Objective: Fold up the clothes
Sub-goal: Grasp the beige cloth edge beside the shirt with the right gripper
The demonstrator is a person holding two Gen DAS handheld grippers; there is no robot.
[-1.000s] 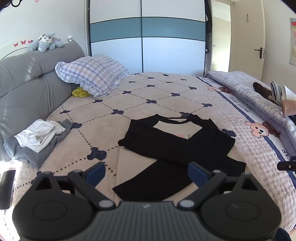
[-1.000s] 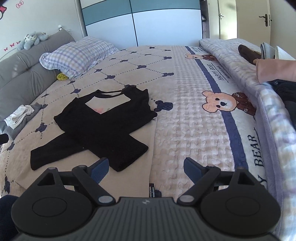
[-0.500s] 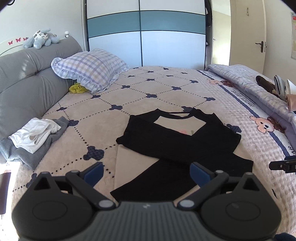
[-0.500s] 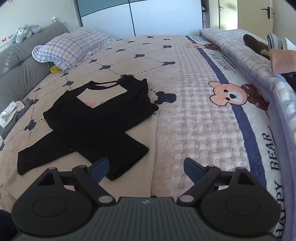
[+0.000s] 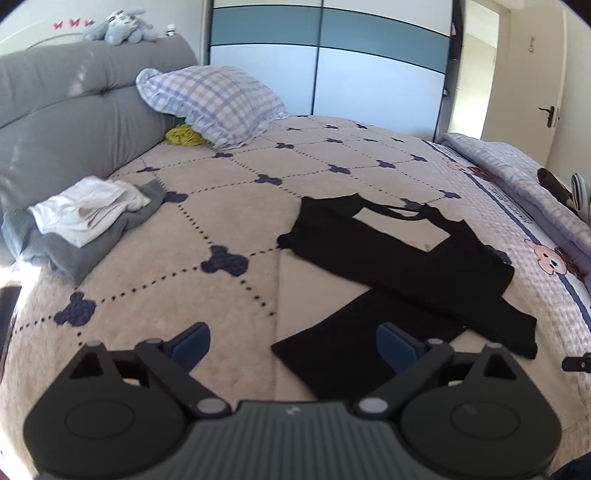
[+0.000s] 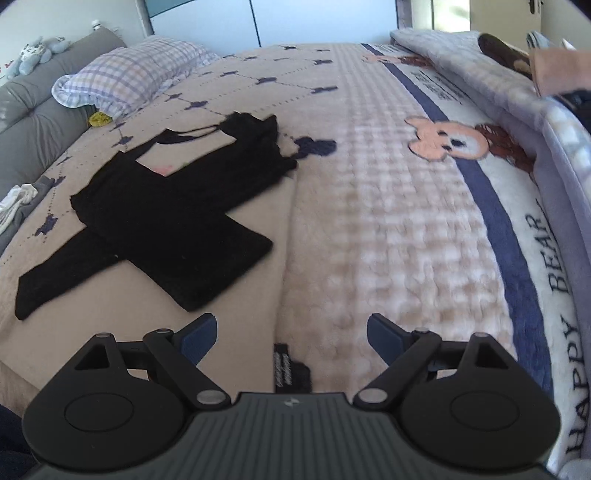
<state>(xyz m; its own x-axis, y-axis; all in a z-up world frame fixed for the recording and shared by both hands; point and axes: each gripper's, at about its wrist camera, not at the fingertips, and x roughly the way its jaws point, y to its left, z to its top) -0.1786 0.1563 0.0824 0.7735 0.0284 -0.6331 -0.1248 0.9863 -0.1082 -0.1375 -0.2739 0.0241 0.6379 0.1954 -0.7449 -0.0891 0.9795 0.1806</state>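
grey padded headboard at far left, a blue plush toy lying on top of it. below it, a white garment rests on a grey garment, both on the bed near the headboard. a checked pillow sits further back, a small yellow item tucked just beside it.

left claw: jaws apart and have just been closing somewhat; the lower edge of the black garment lies between the blue pads in the left wrist view, with no pressing contact visible.

black long-sleeved top lies flat on the bed cover, centre to right, sleeves folded across the body, neckline toward the wardrobe.

right claw: jaws apart, nothing between them, positioned over bare cover to the right of the top's near corner. bear-print blanket lies right of the top. a folded quilt lines the far right edge.
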